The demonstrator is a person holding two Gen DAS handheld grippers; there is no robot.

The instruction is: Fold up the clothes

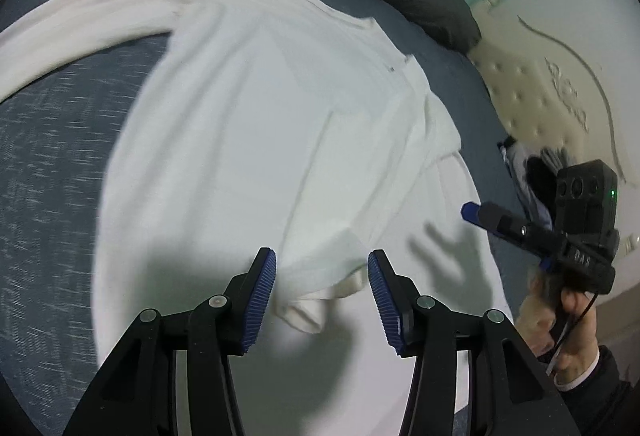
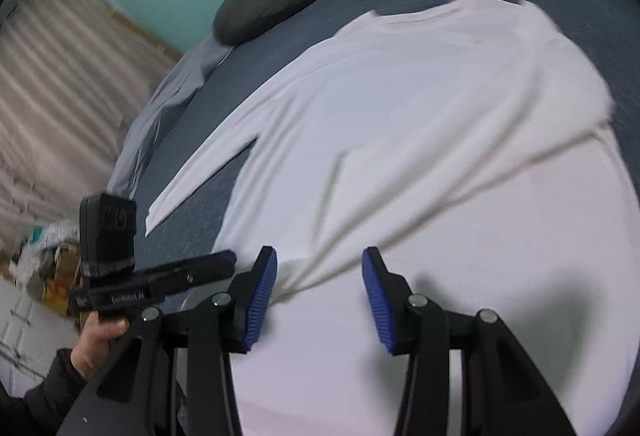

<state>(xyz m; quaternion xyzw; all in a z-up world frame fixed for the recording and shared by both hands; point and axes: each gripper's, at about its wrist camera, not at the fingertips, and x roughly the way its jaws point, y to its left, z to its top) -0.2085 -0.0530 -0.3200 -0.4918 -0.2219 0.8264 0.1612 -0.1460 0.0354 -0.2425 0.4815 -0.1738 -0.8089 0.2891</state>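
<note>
Both sets of jaws stood parted with nothing between the pads; neither the left gripper (image 1: 322,290) nor the right gripper (image 2: 319,290) held cloth. The bed (image 1: 52,163) carried the white long-sleeved shirt (image 1: 256,123), spread flat, one sleeve (image 2: 200,171) extended, the other sleeve (image 1: 420,123) folded across the body. Its cuff (image 1: 316,312) lay just ahead of the left gripper's jaws. The step in hand appeared to be the sleeve fold, just released. The next move likely called for re-gripping a shirt edge.
</note>
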